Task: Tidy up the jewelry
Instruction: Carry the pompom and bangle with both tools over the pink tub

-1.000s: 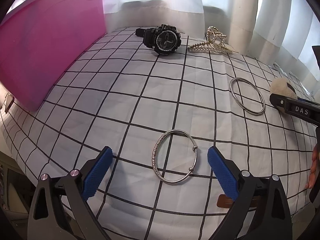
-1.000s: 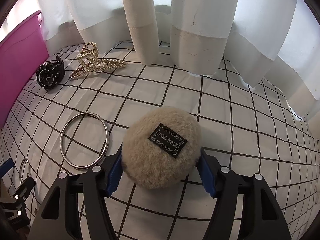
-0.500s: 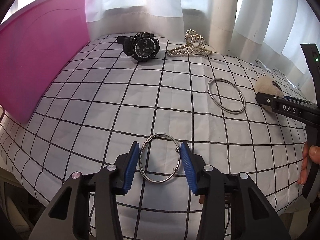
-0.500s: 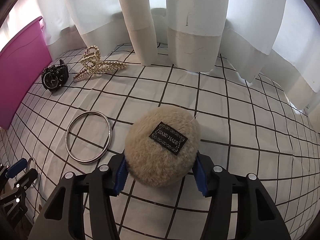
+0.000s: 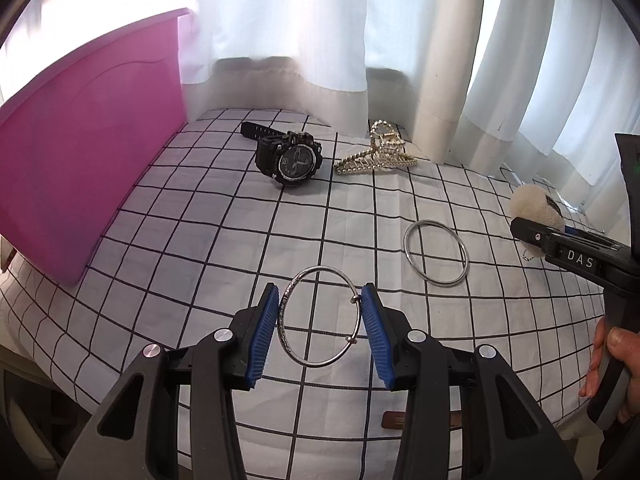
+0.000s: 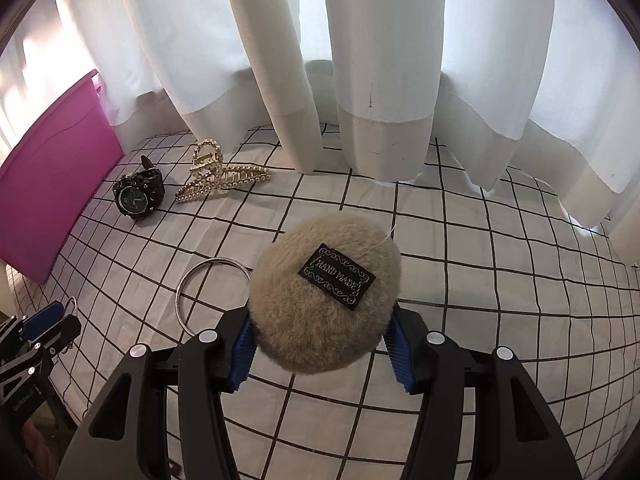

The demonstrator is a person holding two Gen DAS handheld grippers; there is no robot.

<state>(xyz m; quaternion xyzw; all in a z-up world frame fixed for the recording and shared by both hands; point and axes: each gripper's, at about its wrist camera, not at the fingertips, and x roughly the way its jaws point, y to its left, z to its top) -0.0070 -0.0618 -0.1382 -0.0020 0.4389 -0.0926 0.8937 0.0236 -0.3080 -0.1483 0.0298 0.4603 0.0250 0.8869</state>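
Item one: my left gripper (image 5: 320, 322), blue pads pinching the thin silver bangle (image 5: 318, 316) at its left and right edges, the hoop raised off the grid-checked cloth (image 5: 224, 240). Item two: my right gripper (image 6: 320, 342), pads pressed into both sides of a beige furry pouf (image 6: 324, 292) bearing a black "HAND MADE" label (image 6: 337, 276); the pouf is lifted above the cloth. Item three: a plain silver ring bangle (image 5: 435, 253), lying flat at 2 o'clock from the left gripper, well apart from it; in the right wrist view it sits just beside the pouf at 9 o'clock, partly hidden behind it. Item four: black wristwatch (image 5: 290, 156), at 12 o'clock in the left wrist view, near the curtain (image 5: 320, 40). Item five: gold pearl-studded hair claw (image 5: 378, 154), just beside the watch at its 3 o'clock, not touching. Item six: pink bin (image 5: 80, 136), along the cloth's edge at 10 o'clock
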